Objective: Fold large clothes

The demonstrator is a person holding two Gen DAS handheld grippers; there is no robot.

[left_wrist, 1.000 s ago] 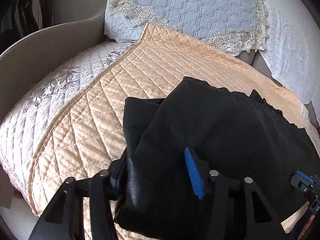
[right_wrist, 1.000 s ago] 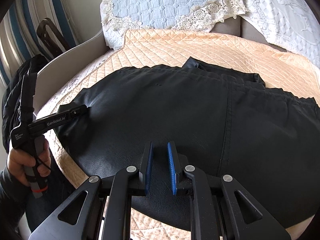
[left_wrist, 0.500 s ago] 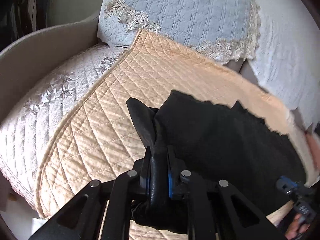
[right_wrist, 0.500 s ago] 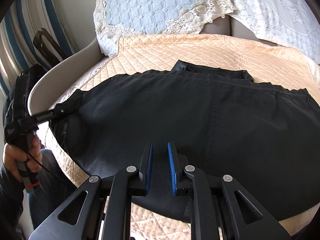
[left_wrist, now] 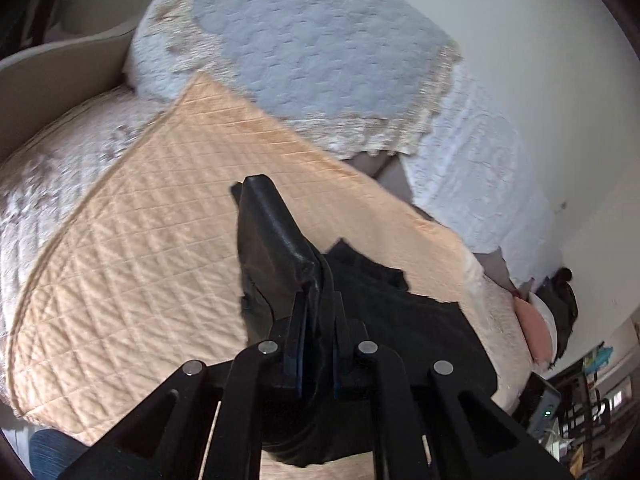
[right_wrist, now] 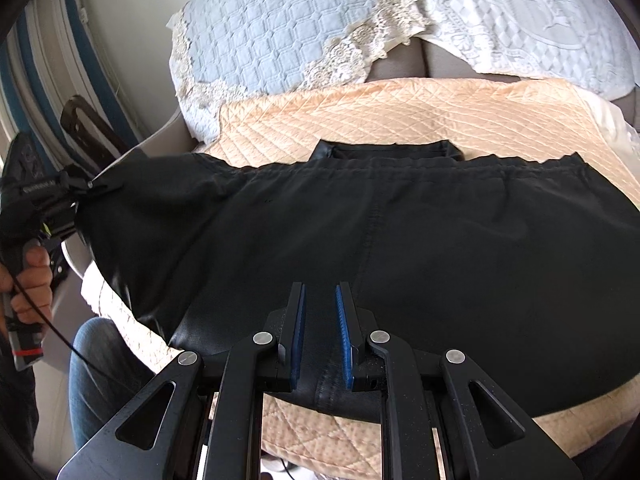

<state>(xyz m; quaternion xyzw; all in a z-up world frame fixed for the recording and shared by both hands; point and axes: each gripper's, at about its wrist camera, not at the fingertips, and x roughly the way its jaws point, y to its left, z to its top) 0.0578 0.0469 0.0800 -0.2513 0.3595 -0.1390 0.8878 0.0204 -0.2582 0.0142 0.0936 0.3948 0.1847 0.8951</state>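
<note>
A large black garment (right_wrist: 440,240) with a leather-like sheen lies spread across a peach quilted cover (right_wrist: 400,112). My left gripper (left_wrist: 318,296) pinches a folded corner of the garment (left_wrist: 272,240), its jaws still closing on it, and holds that corner up off the quilt (left_wrist: 140,260). The right wrist view shows the left gripper (right_wrist: 76,188) at the far left, pulling the cloth taut. My right gripper (right_wrist: 320,300) sits at the garment's near edge with fabric and a seam filling the narrow gap between its blue pads (right_wrist: 298,332).
A pale blue quilted cover with lace trim (right_wrist: 272,32) and a white lace cover (right_wrist: 520,20) drape the sofa back. A grey sofa arm (left_wrist: 60,76) curves at the left. A person's hand (right_wrist: 30,280) and jeans-clad leg (right_wrist: 96,360) are at the left.
My left gripper shut on the garment's corner and raised it off the quilt. The right gripper slid sideways along the near edge with its gap unchanged.
</note>
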